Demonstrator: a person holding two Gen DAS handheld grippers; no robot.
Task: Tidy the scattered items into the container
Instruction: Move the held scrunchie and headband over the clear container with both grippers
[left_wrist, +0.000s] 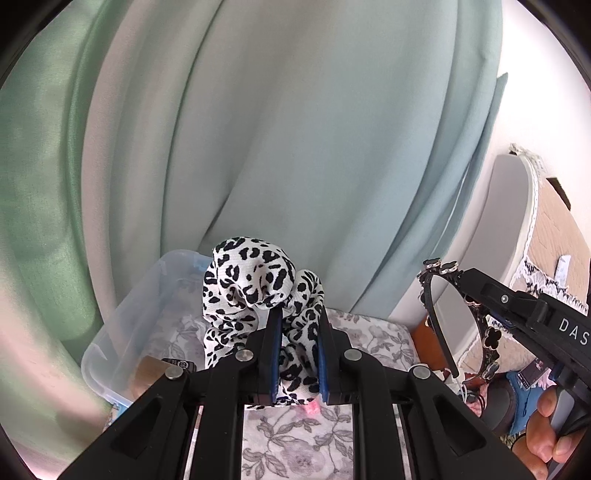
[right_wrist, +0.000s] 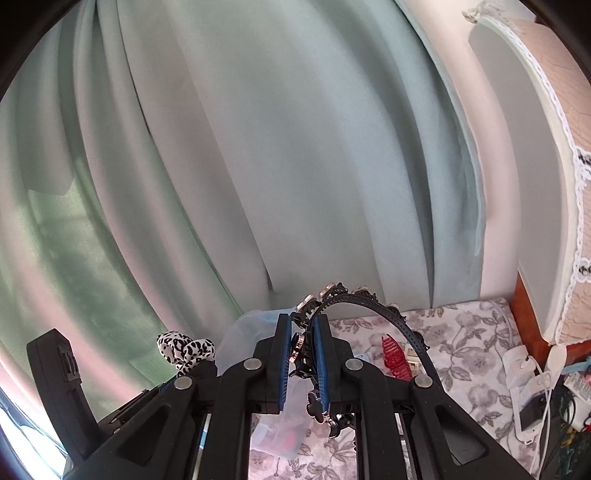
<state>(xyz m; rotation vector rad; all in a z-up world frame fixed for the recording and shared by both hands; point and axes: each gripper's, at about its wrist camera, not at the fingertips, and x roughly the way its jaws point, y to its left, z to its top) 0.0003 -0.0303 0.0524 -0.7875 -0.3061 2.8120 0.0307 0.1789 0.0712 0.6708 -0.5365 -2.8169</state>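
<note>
Hanging behind both claws, green curtains (left_wrist: 295, 129); left claw (left_wrist: 297, 325) pinches scrunchie (left_wrist: 255, 280), right claw (right_wrist: 300, 345) headband (right_wrist: 388, 314), floral cloth (right_wrist: 461, 343) beneath.

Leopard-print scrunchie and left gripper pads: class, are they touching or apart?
Touching. The left wrist view shows the left gripper with both blue pads pinching a fold of the scrunchie, fabric bunching above them.

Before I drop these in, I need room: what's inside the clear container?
Inside the clear container, a dark labelled item sits near the front; the leopard scrunchie hides the rest.

leopard-print scrunchie (left_wrist: 258, 284), black headband (right_wrist: 388, 317)
</note>
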